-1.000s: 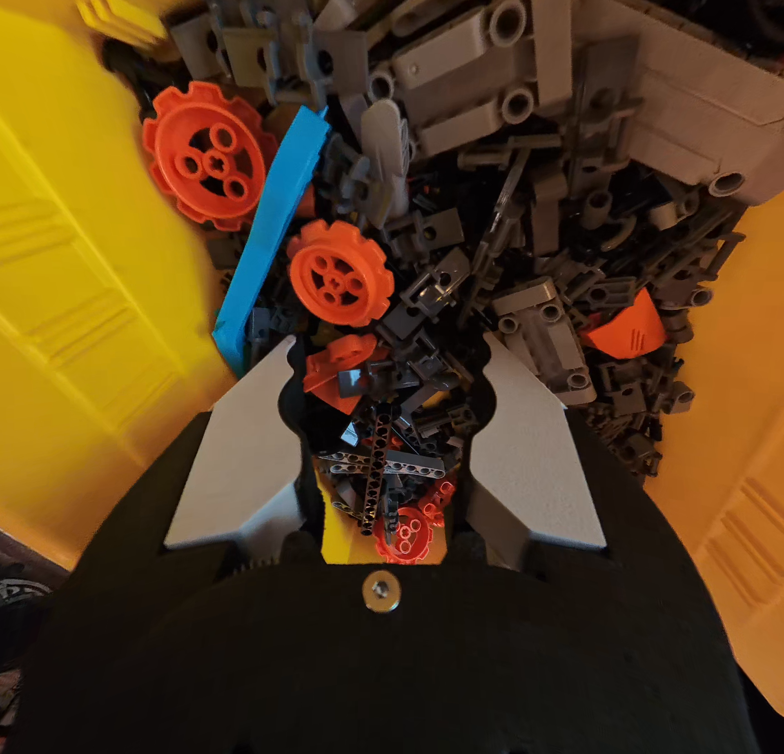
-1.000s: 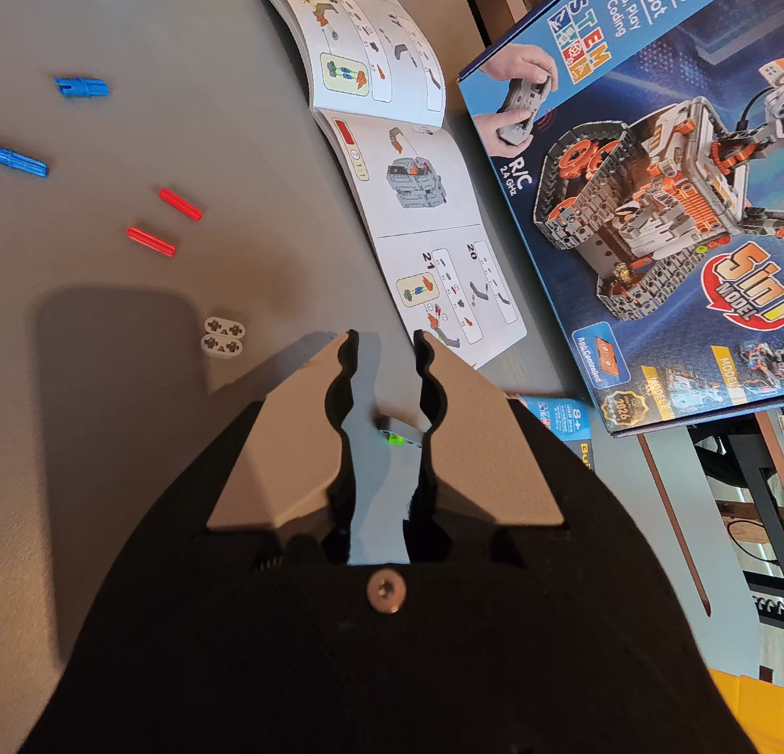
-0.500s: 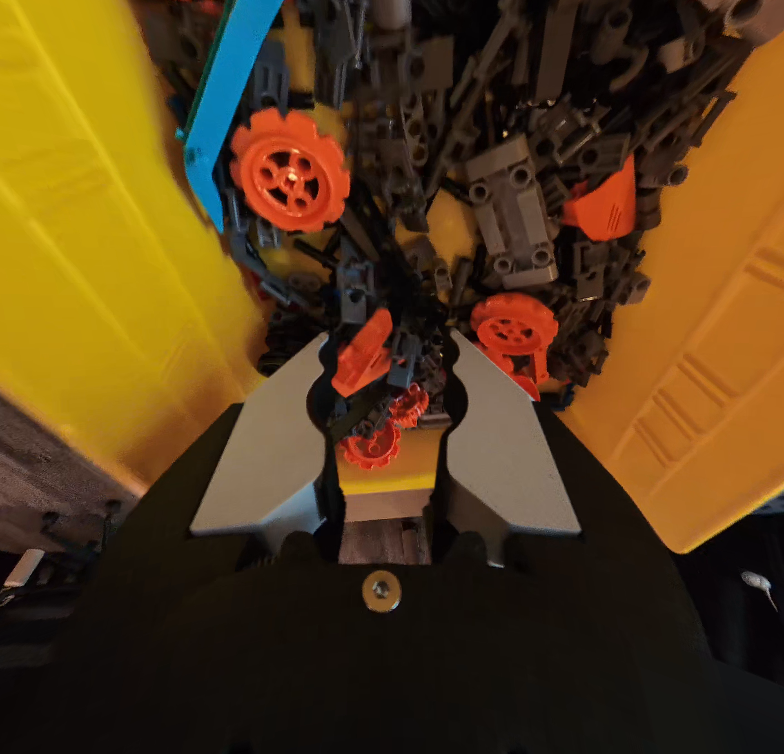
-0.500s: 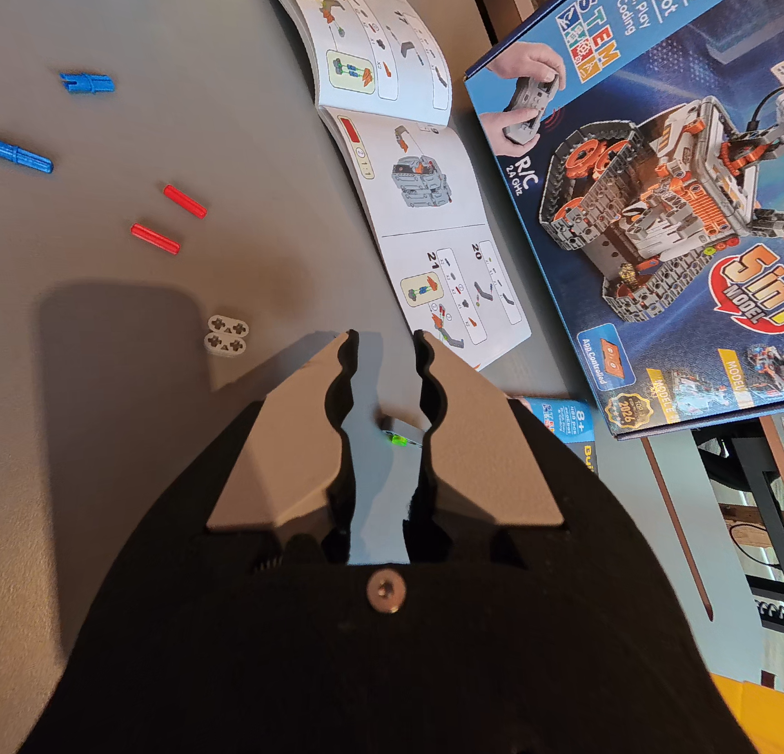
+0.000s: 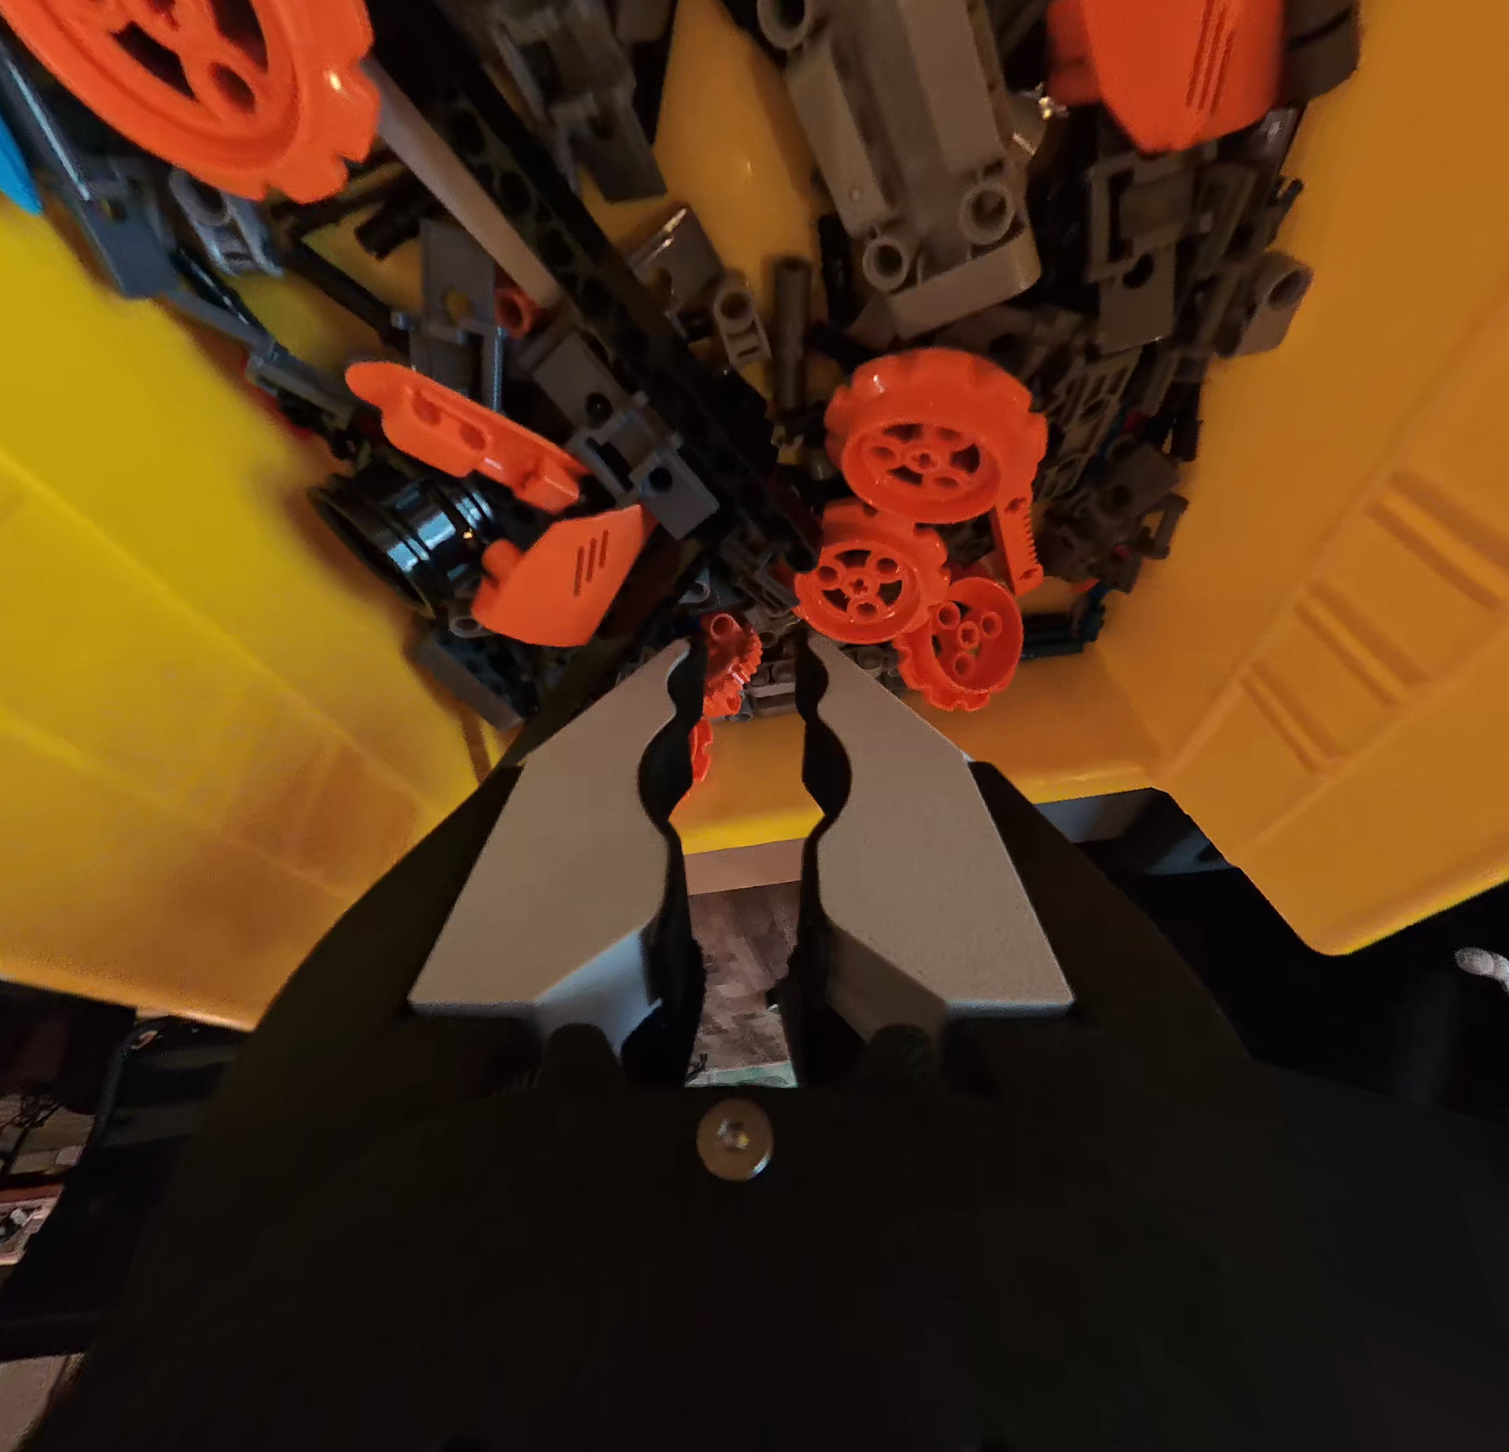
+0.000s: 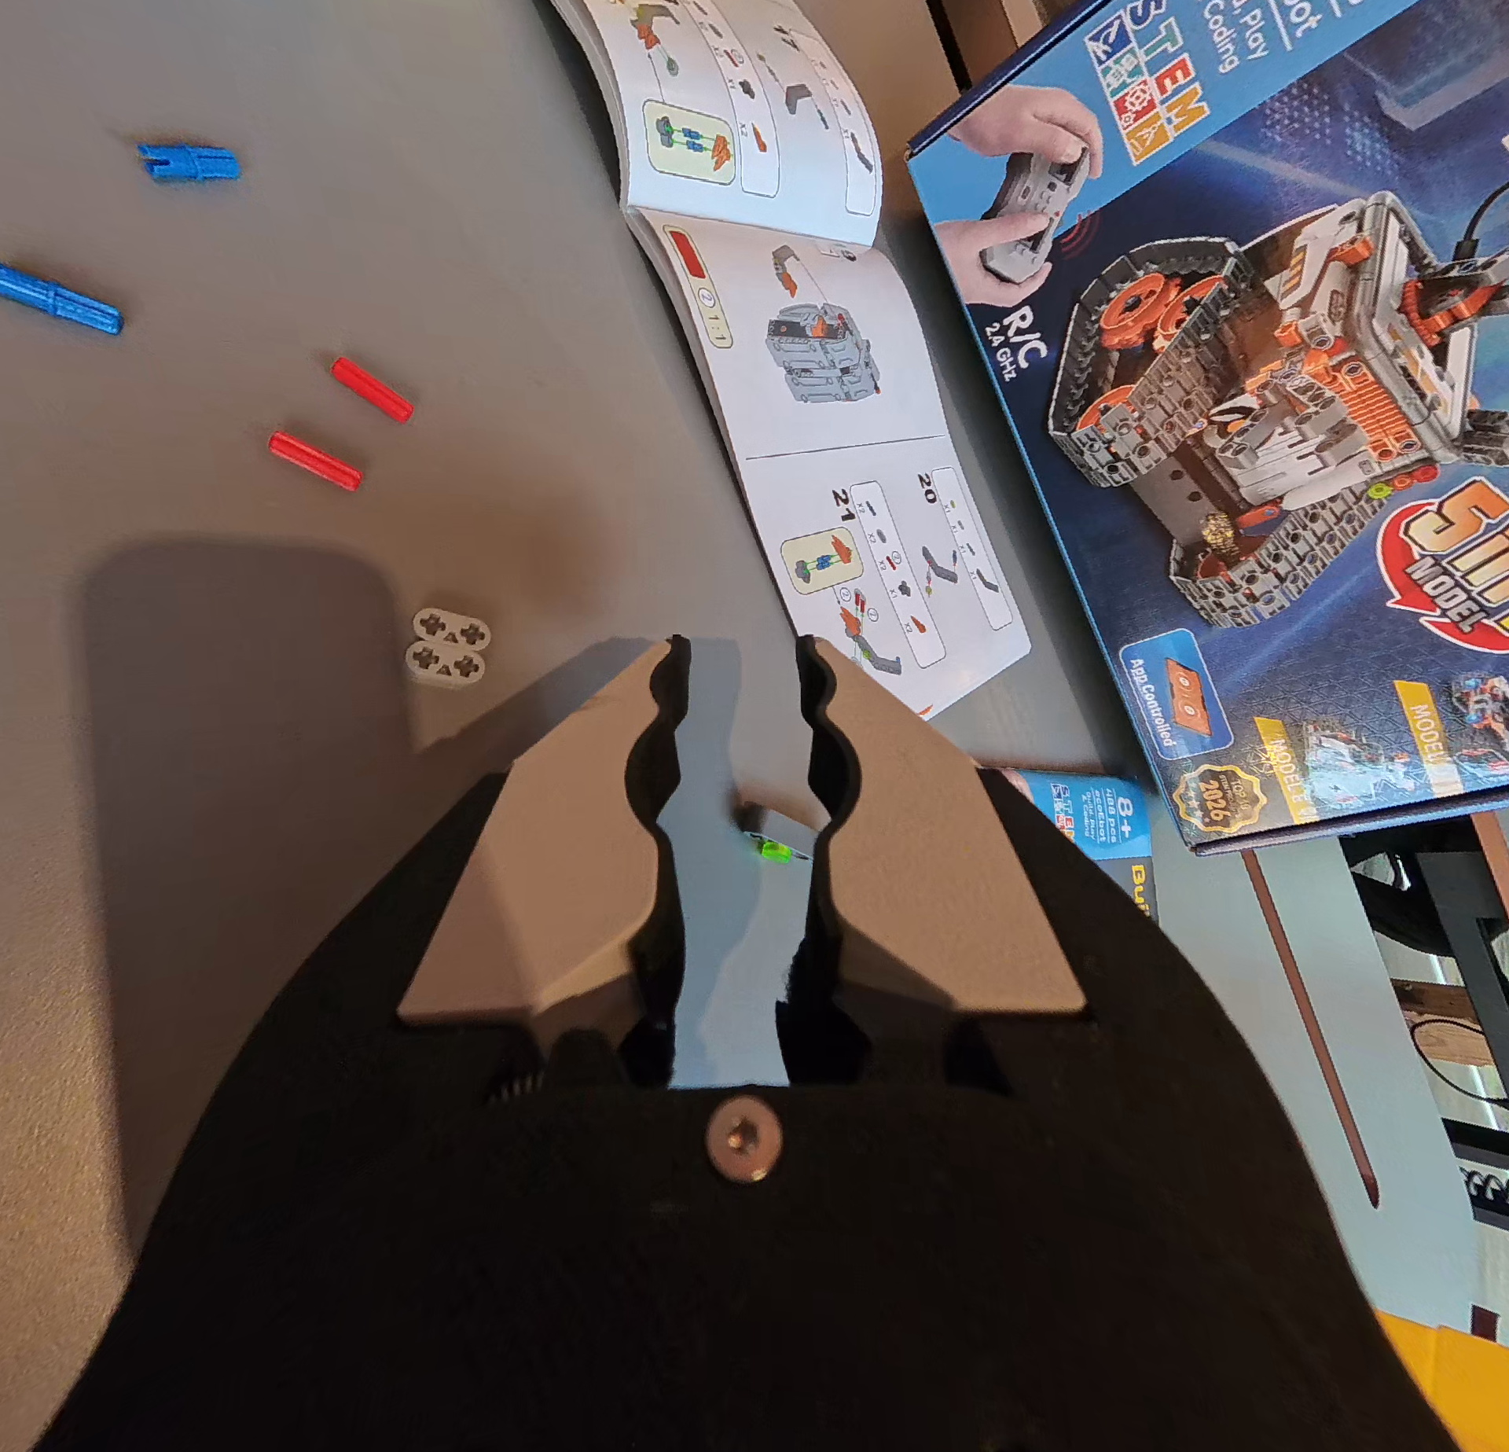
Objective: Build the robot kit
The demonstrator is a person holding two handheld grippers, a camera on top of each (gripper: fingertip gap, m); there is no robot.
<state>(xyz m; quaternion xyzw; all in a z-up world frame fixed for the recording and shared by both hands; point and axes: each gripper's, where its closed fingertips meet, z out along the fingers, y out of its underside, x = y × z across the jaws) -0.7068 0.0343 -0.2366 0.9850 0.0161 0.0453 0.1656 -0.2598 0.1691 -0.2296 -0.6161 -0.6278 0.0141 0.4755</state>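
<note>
Left wrist view: the left gripper (image 5: 747, 661) is held slightly parted and empty at the near edge of the yellow bin (image 5: 1347, 596), with small orange gears (image 5: 729, 665) lying just ahead between its tips. The right gripper (image 6: 741, 647) is seen parted over the grey table (image 6: 506, 351), gripping nothing, with two white connectors (image 6: 449, 647) just to its left.

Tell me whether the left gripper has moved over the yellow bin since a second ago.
Yes. The left gripper has drawn back toward the yellow bin's near rim.

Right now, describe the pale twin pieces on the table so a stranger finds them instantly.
On the grey table, left of the open instruction booklet, they lie just off the right gripper. The two off-white oval links lie side by side, touching, unlike the separate red pins.
</note>
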